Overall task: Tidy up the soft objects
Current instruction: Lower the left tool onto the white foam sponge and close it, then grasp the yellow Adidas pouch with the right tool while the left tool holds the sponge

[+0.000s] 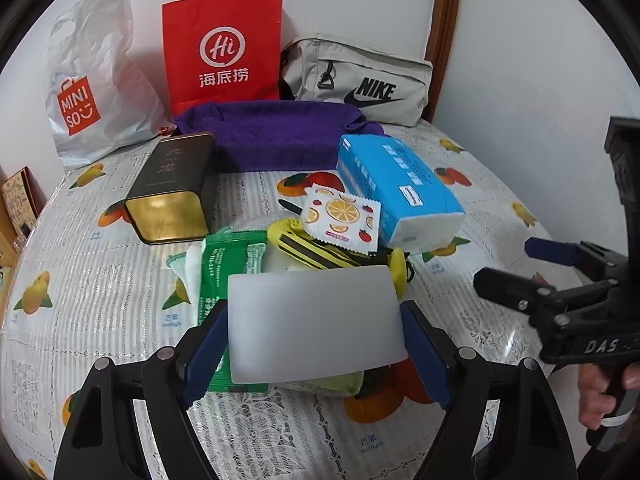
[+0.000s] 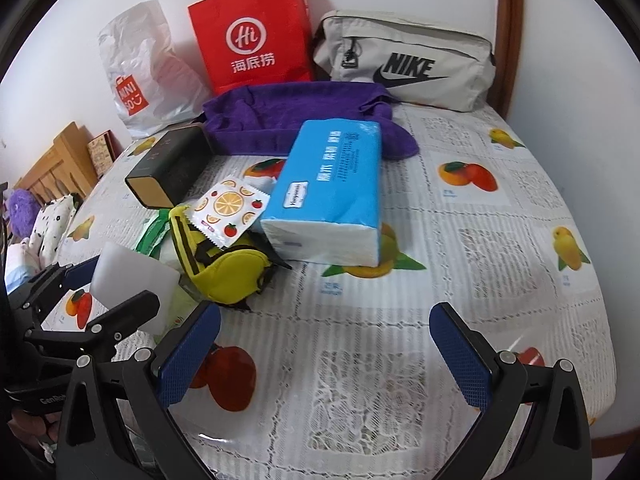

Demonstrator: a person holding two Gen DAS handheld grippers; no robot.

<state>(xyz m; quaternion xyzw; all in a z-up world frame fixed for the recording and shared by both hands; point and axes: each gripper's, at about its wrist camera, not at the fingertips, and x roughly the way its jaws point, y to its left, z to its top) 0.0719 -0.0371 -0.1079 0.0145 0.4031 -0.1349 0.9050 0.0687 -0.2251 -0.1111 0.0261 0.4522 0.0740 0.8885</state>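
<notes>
My left gripper (image 1: 314,322) is shut on a white foam block (image 1: 316,324), held just above a pile of soft items; it also shows in the right wrist view (image 2: 132,280). The pile holds a green wipes pack (image 1: 232,264), a yellow striped pouch (image 2: 216,264), an orange-print sachet (image 2: 228,210) and a blue tissue pack (image 2: 332,192). A purple towel (image 2: 296,116) lies behind. My right gripper (image 2: 324,352) is open and empty over bare tablecloth, right of the pile.
A dark tin box (image 1: 176,188) lies left of the pile. A white Miniso bag (image 1: 96,80), a red paper bag (image 1: 224,48) and a grey Nike bag (image 1: 360,80) stand along the back wall. The fruit-print tablecloth (image 2: 500,240) spreads out to the right.
</notes>
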